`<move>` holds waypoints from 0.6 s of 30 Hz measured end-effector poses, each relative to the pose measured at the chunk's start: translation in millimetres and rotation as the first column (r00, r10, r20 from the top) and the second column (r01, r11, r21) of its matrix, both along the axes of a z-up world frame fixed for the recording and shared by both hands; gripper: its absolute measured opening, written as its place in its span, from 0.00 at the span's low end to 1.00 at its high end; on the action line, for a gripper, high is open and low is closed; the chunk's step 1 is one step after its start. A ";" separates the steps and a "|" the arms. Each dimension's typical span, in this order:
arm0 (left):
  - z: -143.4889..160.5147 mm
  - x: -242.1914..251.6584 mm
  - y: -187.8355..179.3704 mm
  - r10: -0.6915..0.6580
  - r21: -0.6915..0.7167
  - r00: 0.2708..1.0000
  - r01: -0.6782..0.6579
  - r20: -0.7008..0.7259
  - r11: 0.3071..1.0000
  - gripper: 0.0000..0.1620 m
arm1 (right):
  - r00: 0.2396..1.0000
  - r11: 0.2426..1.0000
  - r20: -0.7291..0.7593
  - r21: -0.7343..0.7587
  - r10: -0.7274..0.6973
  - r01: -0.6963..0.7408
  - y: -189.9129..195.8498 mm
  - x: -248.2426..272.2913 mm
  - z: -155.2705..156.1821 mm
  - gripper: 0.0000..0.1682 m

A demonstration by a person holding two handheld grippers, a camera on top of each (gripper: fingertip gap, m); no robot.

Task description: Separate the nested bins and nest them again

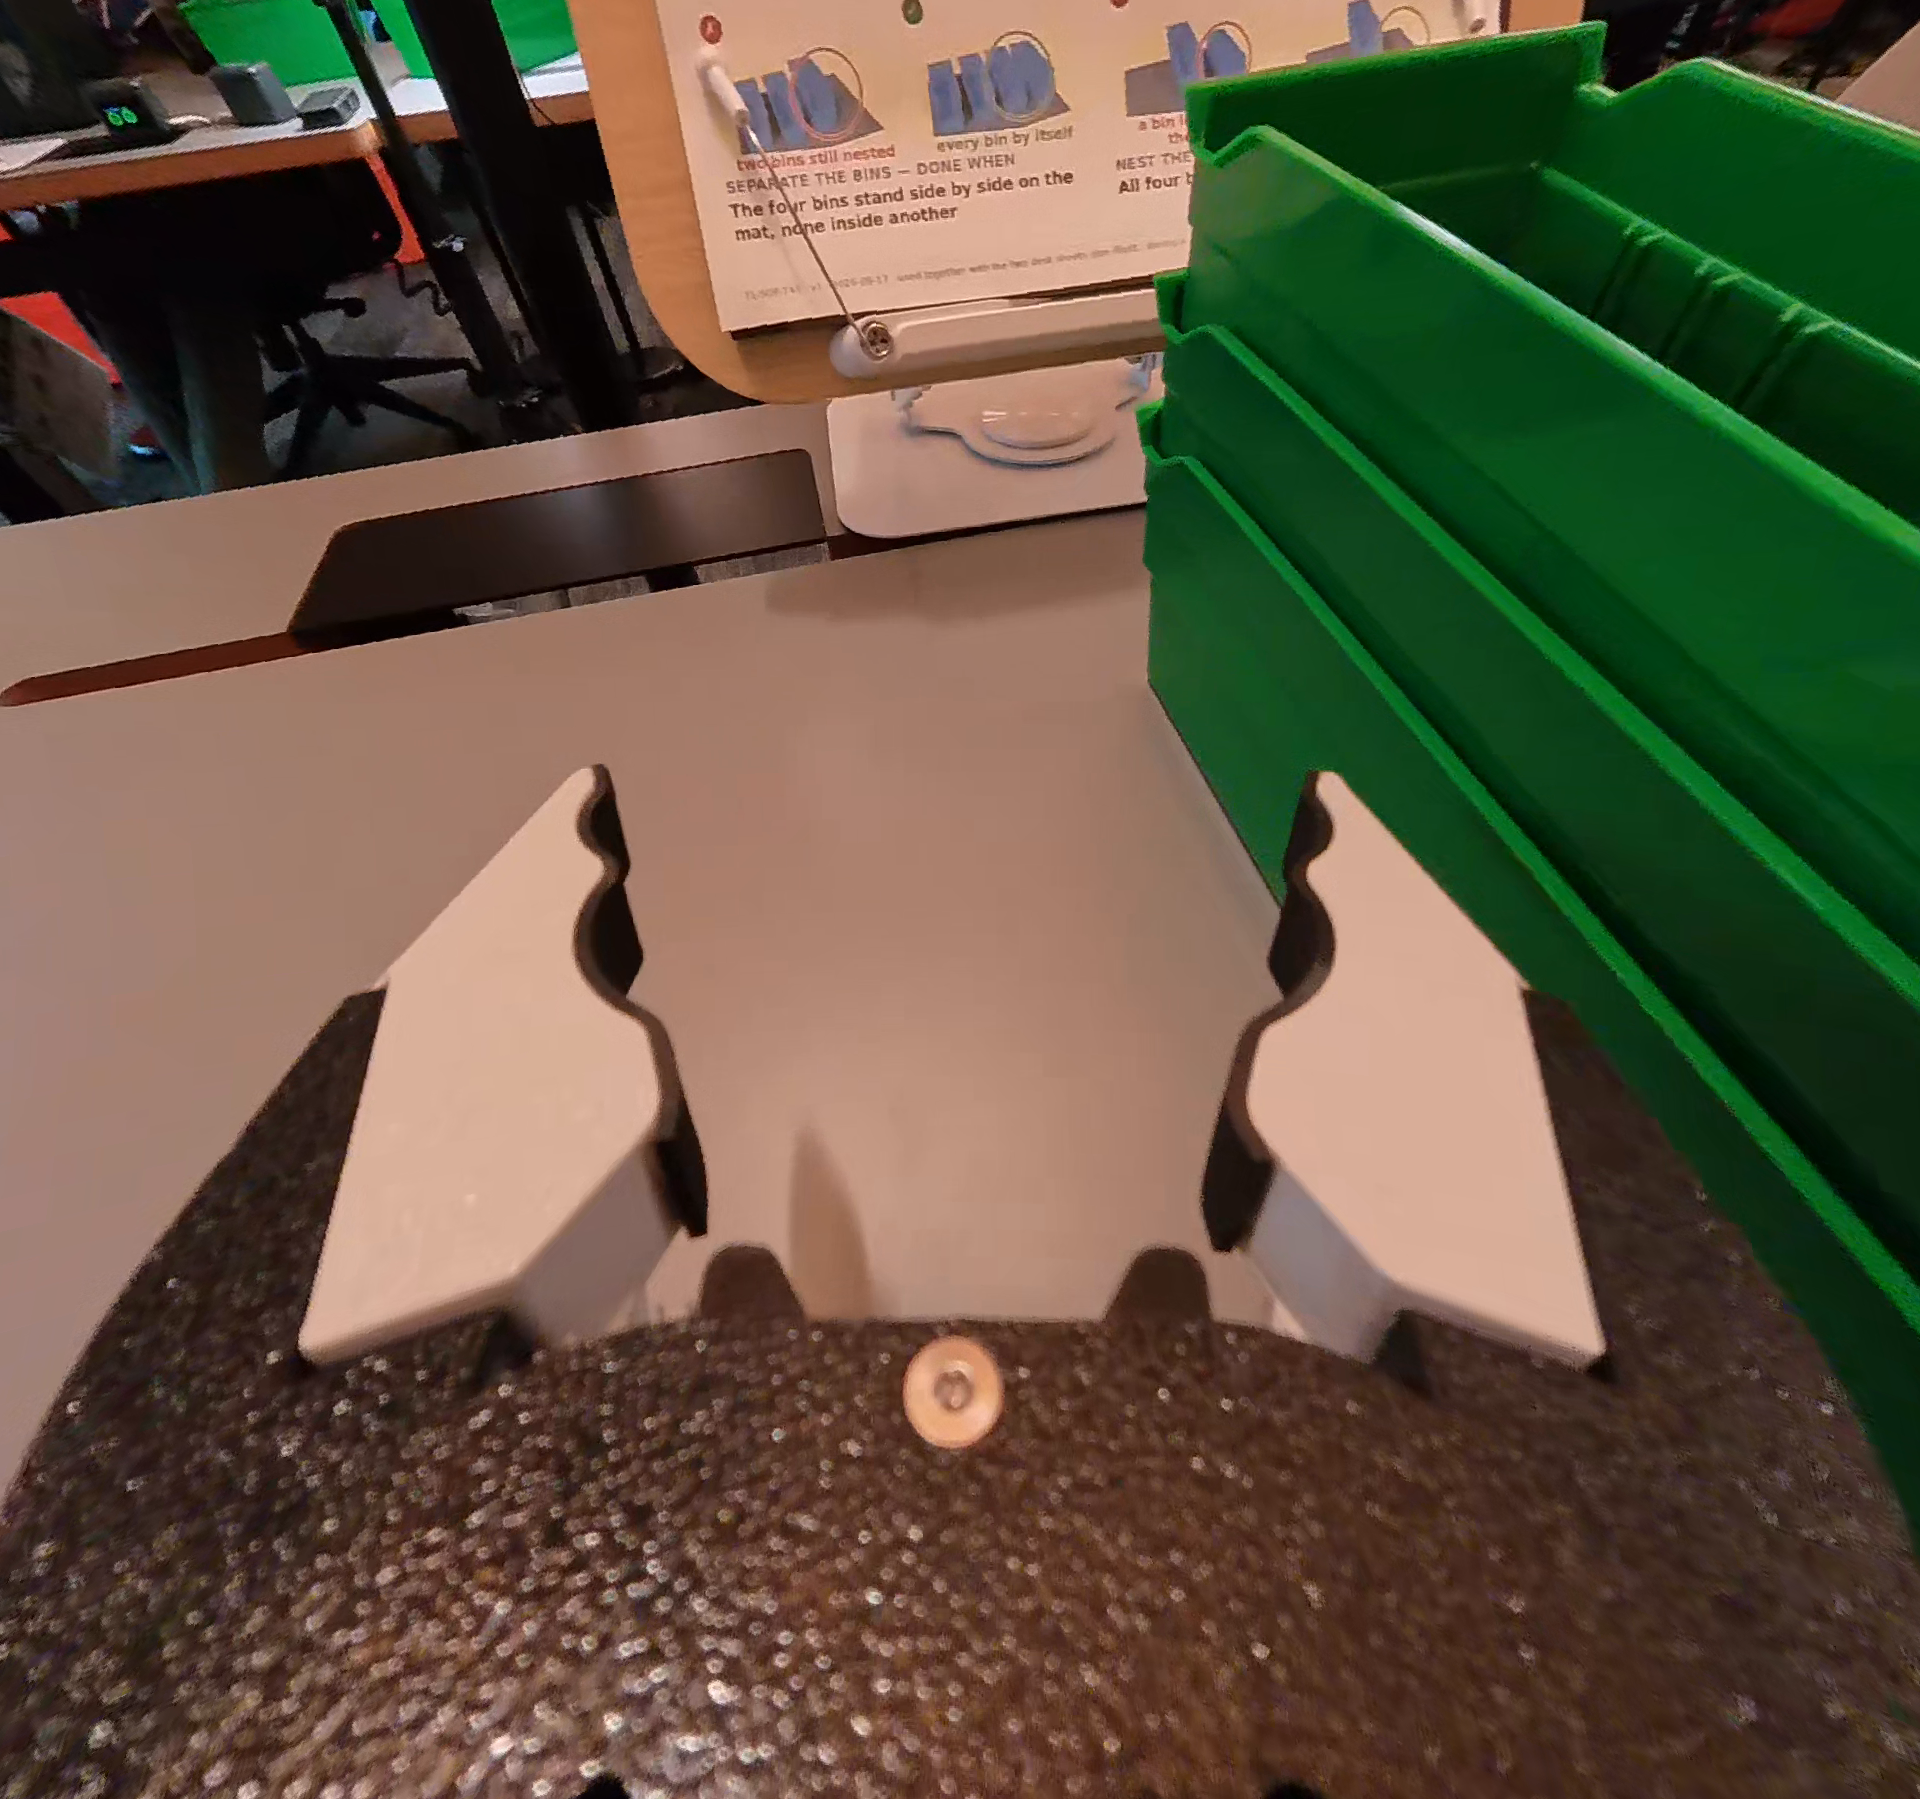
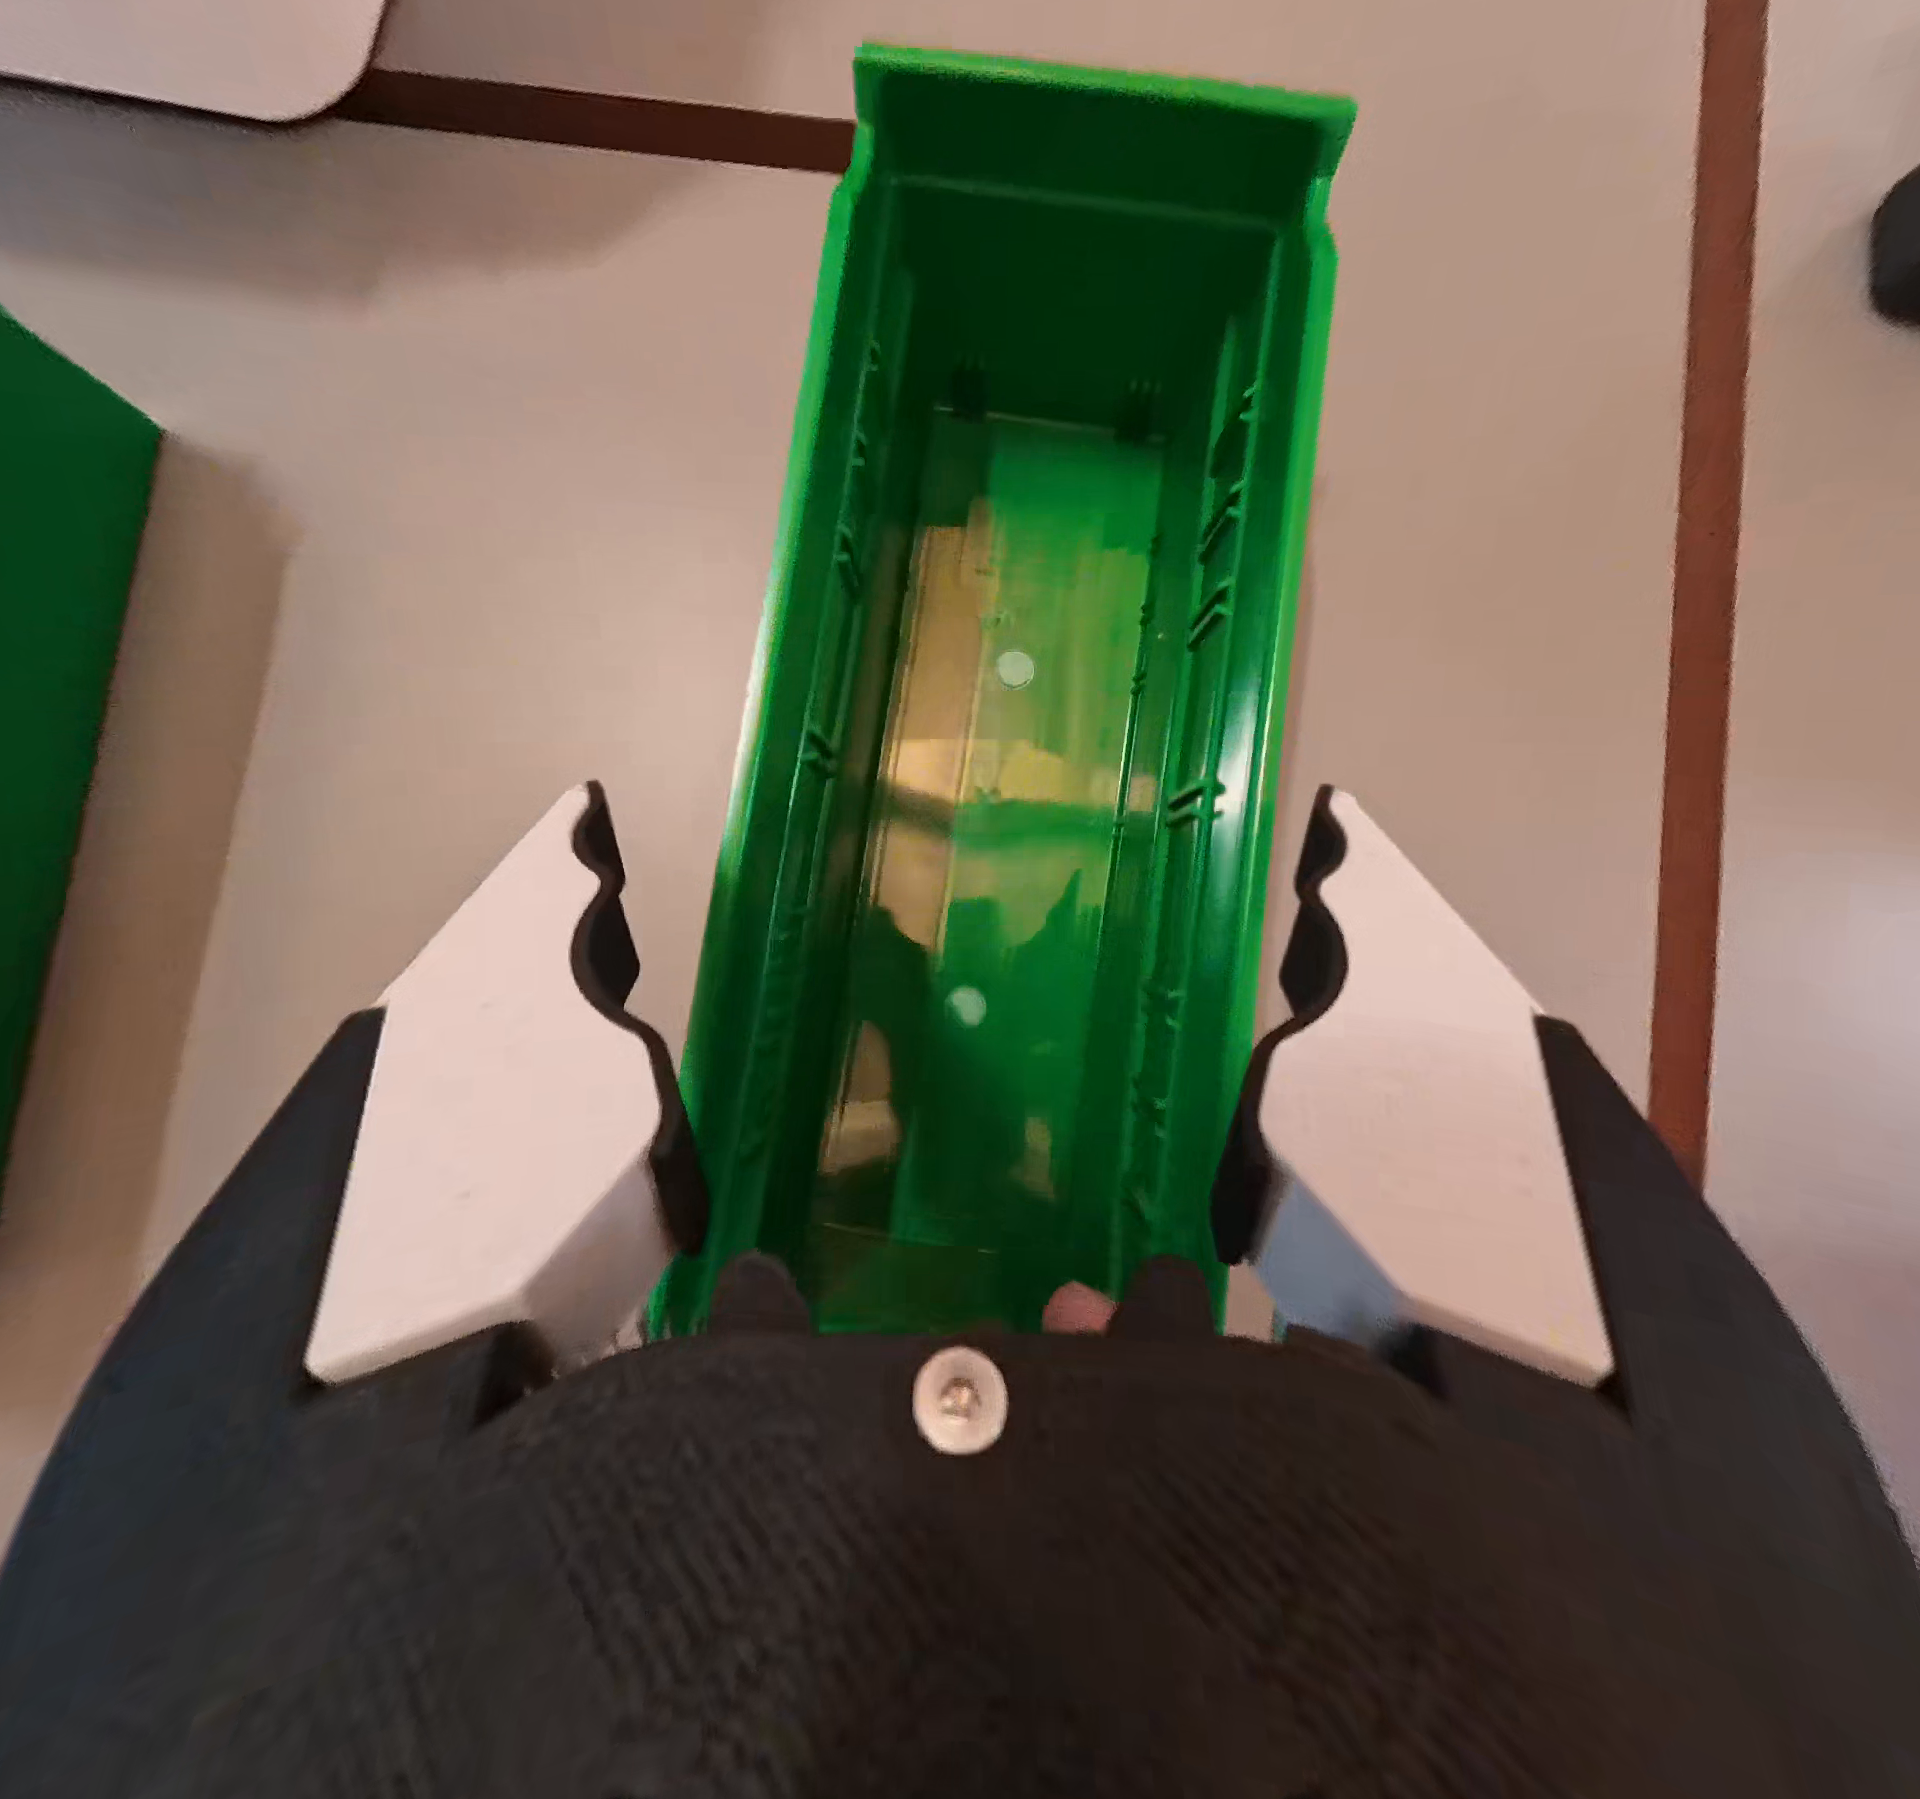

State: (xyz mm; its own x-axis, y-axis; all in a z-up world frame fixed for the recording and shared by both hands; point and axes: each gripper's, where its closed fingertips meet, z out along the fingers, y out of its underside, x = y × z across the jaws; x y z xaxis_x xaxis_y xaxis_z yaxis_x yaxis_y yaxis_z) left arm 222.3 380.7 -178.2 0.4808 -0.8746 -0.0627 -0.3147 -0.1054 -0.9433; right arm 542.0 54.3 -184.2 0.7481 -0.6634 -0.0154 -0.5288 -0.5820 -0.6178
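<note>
Nearest, the right tool [image 2: 956,1011] is spread wide, straddling the near end of a lone green bin [image 2: 1049,606] on the table [image 2: 468,502], its pads beside the walls but not clamped. The left tool [image 1: 951,1001] hangs released over bare table, gripping nothing. Farther right stands the nested stack [image 1: 1558,523]. The bins look light, stiff and slick; a side wall or rim offers the surest hold.
</note>
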 end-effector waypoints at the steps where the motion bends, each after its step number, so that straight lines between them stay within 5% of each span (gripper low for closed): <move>1: -0.5 0.1 -1.6 -0.008 -0.001 1.000 0.008 0.004 1.000 0.76 | 1.000 1.000 -0.019 -0.014 -0.015 0.015 0.7 4.2 -3.9 0.74; 4: -4.2 -3.0 -4.5 -0.022 -0.014 1.000 0.022 0.015 1.000 0.77 | 0.998 0.996 -0.033 -0.066 -0.058 0.056 1.4 16.4 -10.8 0.69; 18: -7.9 -16.7 -1.8 -0.014 -0.050 0.999 0.017 0.051 0.999 0.79 | 0.992 0.959 -0.120 -0.284 -0.027 -0.008 1.9 7.1 -47.0 0.86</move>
